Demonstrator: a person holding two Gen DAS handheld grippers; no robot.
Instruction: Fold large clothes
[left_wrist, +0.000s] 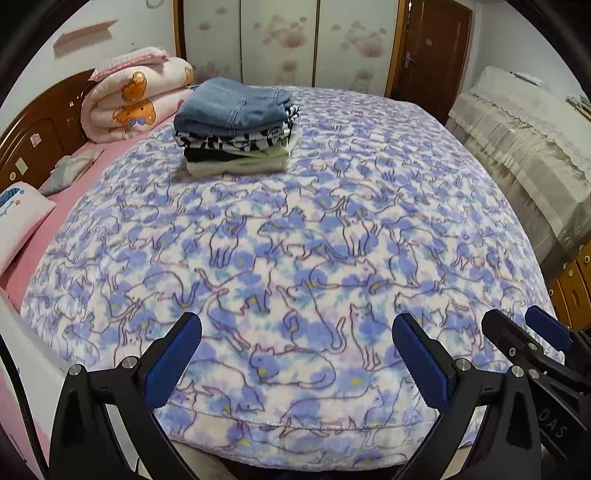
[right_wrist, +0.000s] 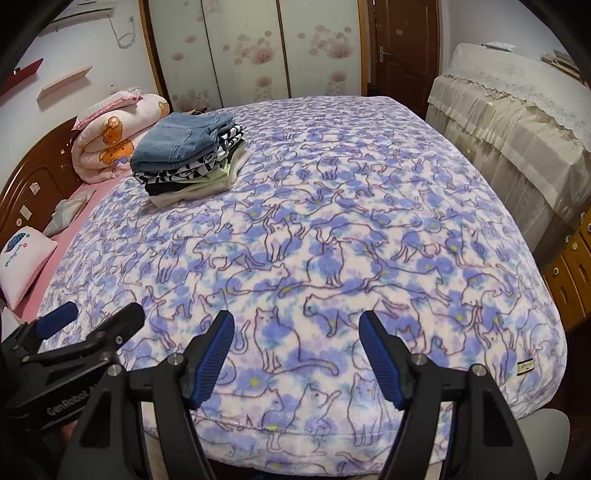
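Observation:
A stack of folded clothes (left_wrist: 236, 125), with blue denim on top, then black-and-white, black and pale green pieces, lies on the far left part of the bed; it also shows in the right wrist view (right_wrist: 188, 158). My left gripper (left_wrist: 297, 325) is open and empty above the near edge of the blanket. My right gripper (right_wrist: 297, 321) is open and empty beside it; its fingers show at the right of the left wrist view (left_wrist: 528, 332). The left gripper shows at the lower left of the right wrist view (right_wrist: 92, 321).
A blue cat-print blanket (left_wrist: 332, 240) covers the bed. A rolled pink bear quilt (left_wrist: 136, 96) and a white pillow (left_wrist: 18, 218) lie by the wooden headboard (left_wrist: 40, 129). A lace-covered cabinet (right_wrist: 517, 122) stands right of the bed, a brown door (left_wrist: 432, 51) behind.

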